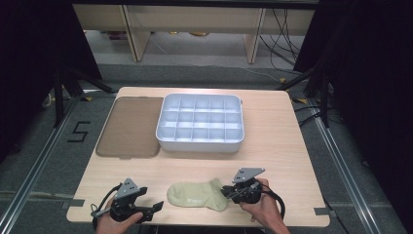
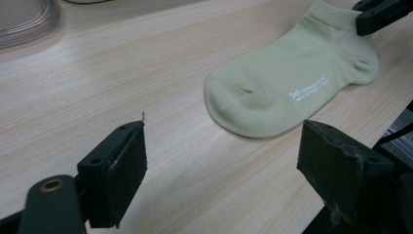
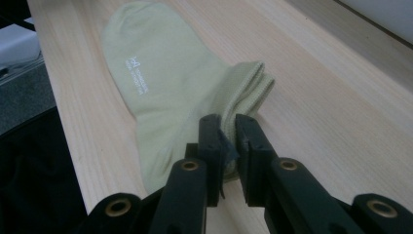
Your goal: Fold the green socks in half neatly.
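Sock [image 1: 197,194] lies flat near my edge of the desk [image 1: 272,151]. Right gripper [image 3: 227,141] jaws clenched on its cuff; left gripper [image 2: 221,161] jaws released, short of the toe. Risk as I judge it: thin pinch, cuff slips free on the lift.

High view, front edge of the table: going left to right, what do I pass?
left gripper with jaws open → pale green sock lying flat → right gripper with jaws closed on the sock's cuff.
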Demonstrator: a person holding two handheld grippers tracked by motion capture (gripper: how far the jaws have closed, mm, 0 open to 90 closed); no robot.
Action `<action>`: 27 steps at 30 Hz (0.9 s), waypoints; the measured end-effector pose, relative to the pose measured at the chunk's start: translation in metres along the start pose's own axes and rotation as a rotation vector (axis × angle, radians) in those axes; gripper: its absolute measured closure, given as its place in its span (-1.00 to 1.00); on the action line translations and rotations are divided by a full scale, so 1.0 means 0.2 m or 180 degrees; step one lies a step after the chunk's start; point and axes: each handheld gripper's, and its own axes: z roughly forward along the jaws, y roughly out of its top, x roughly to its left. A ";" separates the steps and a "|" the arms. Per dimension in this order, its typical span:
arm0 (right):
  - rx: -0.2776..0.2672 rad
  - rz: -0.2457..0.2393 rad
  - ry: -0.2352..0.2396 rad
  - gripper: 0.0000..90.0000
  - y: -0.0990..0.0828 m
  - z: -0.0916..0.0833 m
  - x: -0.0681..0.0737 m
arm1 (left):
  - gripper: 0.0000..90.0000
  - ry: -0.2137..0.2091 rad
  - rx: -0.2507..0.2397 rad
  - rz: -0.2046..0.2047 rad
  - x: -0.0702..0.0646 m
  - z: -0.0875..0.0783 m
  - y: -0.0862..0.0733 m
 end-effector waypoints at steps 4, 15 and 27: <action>0.0056 0.0031 0.0120 0.83 -0.01 -0.06 -0.04 | -0.61 -0.0075 -0.0073 -0.0082 -0.01 0.00 0.00; 0.0220 0.0001 0.0135 0.83 -0.09 -0.15 -0.18 | -0.55 -0.0151 0.0031 0.0046 -0.05 0.06 0.04; 0.0309 0.0052 0.0012 0.82 -0.12 -0.14 -0.22 | -0.40 -0.0272 0.0173 0.0260 -0.12 0.23 0.15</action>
